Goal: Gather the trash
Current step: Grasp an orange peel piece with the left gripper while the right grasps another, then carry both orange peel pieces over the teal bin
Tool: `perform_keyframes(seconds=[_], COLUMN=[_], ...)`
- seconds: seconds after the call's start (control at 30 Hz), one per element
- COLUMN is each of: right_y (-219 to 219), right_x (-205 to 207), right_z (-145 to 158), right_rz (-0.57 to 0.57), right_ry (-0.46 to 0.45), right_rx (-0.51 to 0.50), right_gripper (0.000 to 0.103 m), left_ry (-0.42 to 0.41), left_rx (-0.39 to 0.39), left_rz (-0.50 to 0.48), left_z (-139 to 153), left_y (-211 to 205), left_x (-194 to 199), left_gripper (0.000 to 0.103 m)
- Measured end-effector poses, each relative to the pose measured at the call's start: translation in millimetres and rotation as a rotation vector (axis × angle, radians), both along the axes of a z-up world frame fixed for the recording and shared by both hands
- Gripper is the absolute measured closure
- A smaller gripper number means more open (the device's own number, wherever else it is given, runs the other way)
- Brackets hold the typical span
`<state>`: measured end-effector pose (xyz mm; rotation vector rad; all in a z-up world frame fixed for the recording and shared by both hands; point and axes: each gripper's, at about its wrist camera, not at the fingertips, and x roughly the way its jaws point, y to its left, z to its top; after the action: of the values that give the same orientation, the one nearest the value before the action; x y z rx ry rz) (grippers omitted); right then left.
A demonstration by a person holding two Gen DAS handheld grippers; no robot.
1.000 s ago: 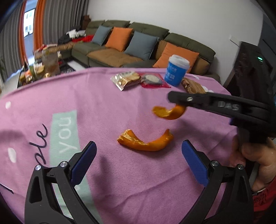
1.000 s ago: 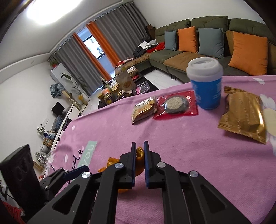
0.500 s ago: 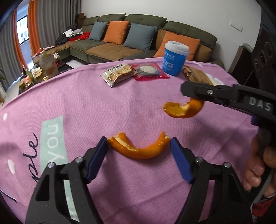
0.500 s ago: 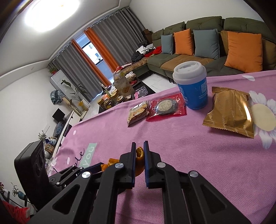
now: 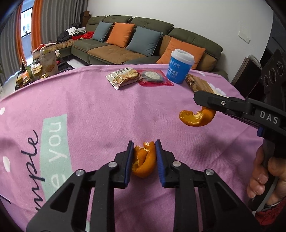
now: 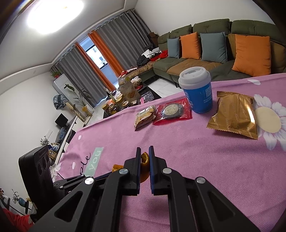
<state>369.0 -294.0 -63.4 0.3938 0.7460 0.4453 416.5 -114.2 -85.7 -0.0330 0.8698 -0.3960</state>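
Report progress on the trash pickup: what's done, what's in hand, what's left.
Done: no loose orange peel shows on the pink cloth. In hand: the left gripper pinches one folded peel piece; the right gripper holds a second peel above the cloth. Left: no bin is in view, so both pieces need dropping off. The blue cup and three snack packets lie untouched at the far edge.

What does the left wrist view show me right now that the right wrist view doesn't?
Only the left wrist view shows the left gripper shut on a folded orange peel, and the person's right hand on its handle. Only the right wrist view shows the ceiling light and the whole gold packet. Both show the right gripper shut on a second orange peel, the blue cup, cracker pack, red packet and pink tablecloth.
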Motion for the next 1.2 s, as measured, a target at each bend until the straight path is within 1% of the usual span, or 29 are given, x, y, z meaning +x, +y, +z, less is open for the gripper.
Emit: perform_keyframes(seconds=[0.27,0.47,0.67,0.83,1.2], right_y=[14.5,32.0,53.3,70.2,105.9], right_x=[-20.4,-49.0,-87.1,-124.5,-201.0], right_z=[19.1,33.5,49.8,66.4,85.4], right_rz=[0.024,0.051,0.078,0.098,0.148], right_ry=[-0.053,-0.1,-0.152,-0.206,-0.296], right_rx=[-0.031,-0.06,-0.095,-0.122,-0.174], right_gripper=[0.096,0.096,0.096,0.096,0.096], left_ry=[-0.084,-0.15,-0.22,-0.271,-0.358], left_rx=[-0.024,-0.044,-0.054,-0.063,-0.086], left_rz=[0.027,0.085,0.145,0.174,0.23], left_z=[31.1,56.4,82.9,100.8,126.4], left_y=[20.1,52.7,88.5,110.2,143.0], left_x=[-36.9,-76.2,-125.3,-168.5,-264.3], left_gripper=[0.079,0.079,0.079,0.079,0.079])
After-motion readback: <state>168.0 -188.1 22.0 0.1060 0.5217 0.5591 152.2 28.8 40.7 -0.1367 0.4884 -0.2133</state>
